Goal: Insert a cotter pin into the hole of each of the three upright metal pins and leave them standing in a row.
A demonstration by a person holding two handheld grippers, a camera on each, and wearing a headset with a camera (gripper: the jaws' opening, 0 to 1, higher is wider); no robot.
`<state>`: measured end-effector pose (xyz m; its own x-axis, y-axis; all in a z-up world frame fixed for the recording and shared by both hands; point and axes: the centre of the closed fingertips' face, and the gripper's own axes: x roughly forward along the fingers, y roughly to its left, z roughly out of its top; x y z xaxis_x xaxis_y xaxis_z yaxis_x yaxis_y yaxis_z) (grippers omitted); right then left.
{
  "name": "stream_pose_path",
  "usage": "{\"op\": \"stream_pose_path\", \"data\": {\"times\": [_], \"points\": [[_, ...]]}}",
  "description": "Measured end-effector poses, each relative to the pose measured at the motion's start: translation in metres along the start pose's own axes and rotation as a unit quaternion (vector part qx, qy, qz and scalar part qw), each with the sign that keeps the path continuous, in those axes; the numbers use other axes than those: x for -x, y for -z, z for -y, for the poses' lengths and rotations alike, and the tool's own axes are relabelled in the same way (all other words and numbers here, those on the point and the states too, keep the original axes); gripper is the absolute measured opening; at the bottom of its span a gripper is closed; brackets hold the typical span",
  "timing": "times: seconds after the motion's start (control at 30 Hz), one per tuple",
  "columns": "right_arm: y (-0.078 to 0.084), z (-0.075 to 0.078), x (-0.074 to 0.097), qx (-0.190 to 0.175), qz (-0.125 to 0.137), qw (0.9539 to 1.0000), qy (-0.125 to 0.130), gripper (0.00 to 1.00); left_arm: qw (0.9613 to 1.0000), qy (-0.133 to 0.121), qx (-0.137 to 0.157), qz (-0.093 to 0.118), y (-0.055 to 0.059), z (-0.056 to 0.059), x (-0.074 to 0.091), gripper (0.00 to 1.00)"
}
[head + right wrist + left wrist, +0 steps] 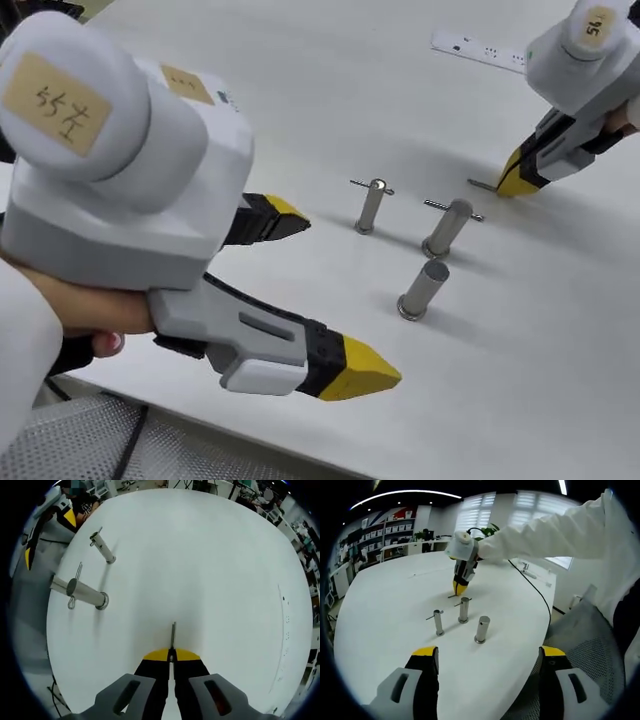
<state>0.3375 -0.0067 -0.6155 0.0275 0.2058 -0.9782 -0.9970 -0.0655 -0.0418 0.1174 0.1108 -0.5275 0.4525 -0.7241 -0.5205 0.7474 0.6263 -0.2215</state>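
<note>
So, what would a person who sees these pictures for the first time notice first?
The left hand-held gripper, jaws open, looms at the head view's near left. Mid-table stand three metal pins: two carry cotter pins, the nearest pin is bare. At upper right the right hand-held gripper pinches a third cotter pin on the white table.

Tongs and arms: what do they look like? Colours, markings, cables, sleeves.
The left tongs and right tongs match: light grey housings, black jaw sections, yellow wedge tips. Each carries a rounded grey cap with a tan handwritten label. A thin black cable runs across the table from behind the right one. Both sleeves are white.
</note>
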Motion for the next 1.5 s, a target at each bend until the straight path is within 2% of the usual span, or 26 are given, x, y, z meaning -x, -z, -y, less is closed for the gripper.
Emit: {"op": "stream_pose_path", "data": {"times": [0.13,0.33,0.4,0.47,0.53,0.6,0.7,0.73,0.8,0.9,0.93,1.03,1.3,1.4,1.5], "points": [[0.001,0.004,0.004,-0.003,0.004,0.9999,0.015,0.00,0.9998,0.003,0.002,0.020,-0.010,0.001,0.002,0.78],[-0.003,0.002,0.016,-0.008,0.029,0.9992,0.024,0.00,0.9997,-0.001,-0.006,0.022,-0.014,-0.001,0.002,0.78],[-0.005,-0.005,0.021,-0.006,0.037,0.9989,0.029,0.00,0.9998,0.000,-0.007,0.021,-0.014,0.000,0.001,0.78],[-0.010,-0.013,0.029,-0.008,0.058,0.9977,0.035,0.00,0.9997,0.001,-0.005,0.023,-0.016,0.000,0.000,0.78],[-0.009,-0.013,0.031,-0.003,0.064,0.9972,0.040,0.00,0.9996,0.001,-0.003,0.028,-0.018,0.000,0.000,0.78],[-0.012,-0.027,0.039,0.001,0.074,0.9962,0.046,0.00,0.9995,0.003,-0.002,0.031,-0.020,0.000,-0.002,0.78],[-0.015,-0.036,0.050,0.004,0.095,0.9937,0.059,0.00,0.9994,0.003,-0.004,0.034,-0.024,0.000,-0.003,0.78],[-0.019,-0.044,0.056,0.002,0.110,0.9916,0.068,0.00,0.9994,0.004,-0.005,0.035,-0.026,0.000,-0.004,0.78],[-0.016,-0.041,0.062,0.001,0.122,0.9891,0.083,0.00,0.9993,0.003,-0.005,0.038,-0.029,-0.001,-0.004,0.77],[-0.016,-0.051,0.074,-0.003,0.137,0.9855,0.100,0.00,0.9993,0.006,-0.003,0.038,-0.031,-0.002,-0.007,0.76],[-0.016,-0.053,0.080,-0.007,0.147,0.9829,0.111,0.00,0.9993,0.004,0.000,0.038,-0.032,-0.003,-0.008,0.75],[-0.013,-0.059,0.089,-0.008,0.157,0.9788,0.132,0.00,0.9986,0.007,0.017,0.049,-0.037,-0.006,-0.010,0.72],[-0.012,-0.076,0.114,-0.009,0.181,0.9652,0.189,0.00,0.9973,0.012,0.028,0.066,-0.054,-0.015,-0.014,0.67],[-0.015,-0.083,0.120,-0.012,0.194,0.9606,0.198,0.00,0.9969,0.017,0.027,0.072,-0.062,-0.016,-0.016,0.63],[-0.017,-0.093,0.122,-0.011,0.201,0.9589,0.200,0.00,0.9966,0.024,0.028,0.073,-0.068,-0.016,-0.020,0.62]]}}
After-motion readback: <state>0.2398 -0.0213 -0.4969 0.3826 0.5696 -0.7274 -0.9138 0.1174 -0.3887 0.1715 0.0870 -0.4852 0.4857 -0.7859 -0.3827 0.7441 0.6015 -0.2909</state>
